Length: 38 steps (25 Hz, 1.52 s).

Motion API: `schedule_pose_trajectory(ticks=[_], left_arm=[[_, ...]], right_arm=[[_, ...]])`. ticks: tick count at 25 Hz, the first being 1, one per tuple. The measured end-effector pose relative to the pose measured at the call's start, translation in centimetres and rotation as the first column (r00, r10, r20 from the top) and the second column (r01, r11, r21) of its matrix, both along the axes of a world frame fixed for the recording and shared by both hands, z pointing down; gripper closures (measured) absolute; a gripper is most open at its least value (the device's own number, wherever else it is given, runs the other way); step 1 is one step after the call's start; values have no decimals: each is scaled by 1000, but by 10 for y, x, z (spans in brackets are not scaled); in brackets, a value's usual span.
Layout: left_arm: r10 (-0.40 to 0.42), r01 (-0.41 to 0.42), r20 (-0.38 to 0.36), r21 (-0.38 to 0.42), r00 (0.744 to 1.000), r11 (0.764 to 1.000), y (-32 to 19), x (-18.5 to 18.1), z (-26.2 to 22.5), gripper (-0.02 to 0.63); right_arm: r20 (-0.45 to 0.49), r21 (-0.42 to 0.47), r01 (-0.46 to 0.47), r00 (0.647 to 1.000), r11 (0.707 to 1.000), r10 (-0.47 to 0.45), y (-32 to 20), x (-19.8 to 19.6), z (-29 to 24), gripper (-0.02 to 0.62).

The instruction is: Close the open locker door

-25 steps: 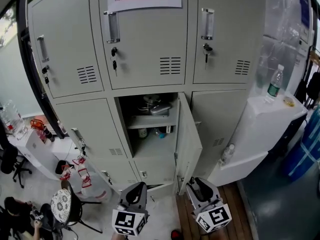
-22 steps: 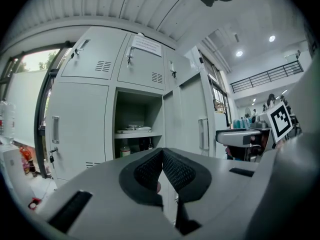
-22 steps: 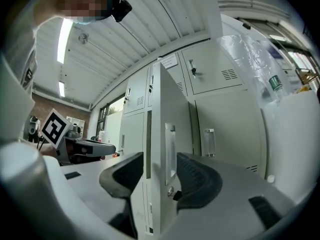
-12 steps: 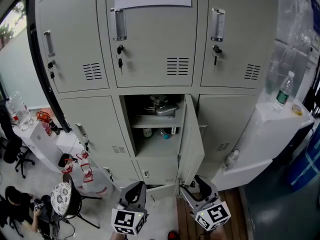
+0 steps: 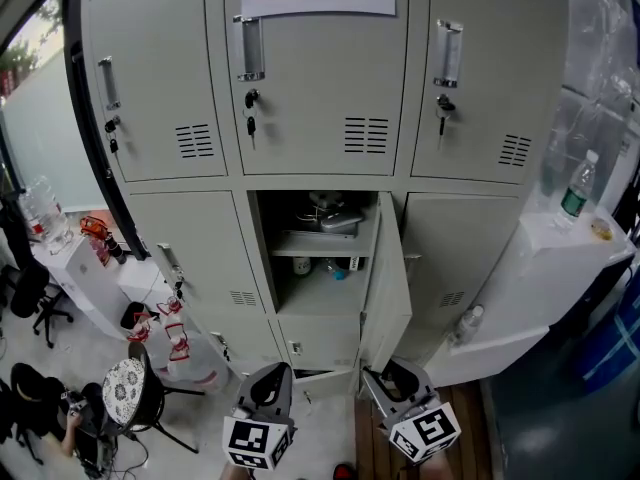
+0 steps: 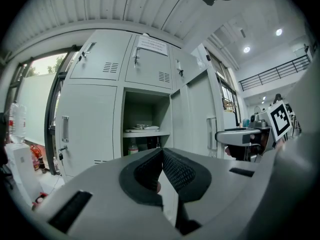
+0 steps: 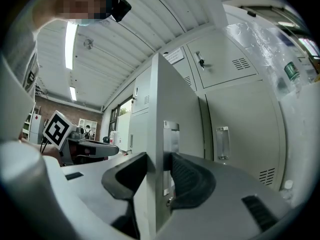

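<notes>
The grey locker bank (image 5: 320,118) has its middle lower compartment (image 5: 318,258) standing open, with items on a shelf inside. Its door (image 5: 386,268) swings out toward me on right-side hinges. My right gripper (image 5: 393,376) straddles the door's free edge (image 7: 156,109) near the bottom. Its jaws are closing, one pad on each face close beside the metal, next to the door handle (image 7: 171,134). My left gripper (image 5: 272,378) hangs left of the door, shut with nothing in it (image 6: 161,154), and points at the open compartment (image 6: 144,124).
A white cabinet (image 5: 560,258) with a water bottle (image 5: 578,188) stands to the right. To the left are a small stool (image 5: 128,393), a low white unit (image 5: 90,278) and a seated person (image 5: 35,408). Neighbouring locker doors are closed.
The view has shifted closer to the lockers. My right gripper has slid up to the door's lower free edge so that the edge now sits between its jaws. The left gripper has barely moved.
</notes>
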<state>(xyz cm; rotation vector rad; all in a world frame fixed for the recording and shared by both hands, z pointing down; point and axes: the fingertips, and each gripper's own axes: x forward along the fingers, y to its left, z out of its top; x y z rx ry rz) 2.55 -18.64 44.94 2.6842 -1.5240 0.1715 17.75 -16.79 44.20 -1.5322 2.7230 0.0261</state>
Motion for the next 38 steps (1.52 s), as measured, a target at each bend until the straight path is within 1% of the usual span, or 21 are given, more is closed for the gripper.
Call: schedule_pose_trajectory(ticks=[7,16,25,30,38], left_arm=[[-23,23,5,3,1000,1000,3,-5,0,584],[-115,115,8,3,993,993,5,-31,-2,584],[-210,210,9,5,978,978,12,-50,-1,584],[-243,243,9,0,970,970,21,-53,3,584],[-295,294,3,18,956,955,17,-71,1,584]], right_arm=[[-4,1,57,998,998,-57,-3,-13,0,448],[-10,5,110,994,994,-110,-11,-41,1,451],[-19,1,196,980,981,-196,-19,-57,0,456],[-19,3,240,971,971,-240,-23,-67,0,463],[-10,3,282,959,959,-282,-36,-87,1,474]])
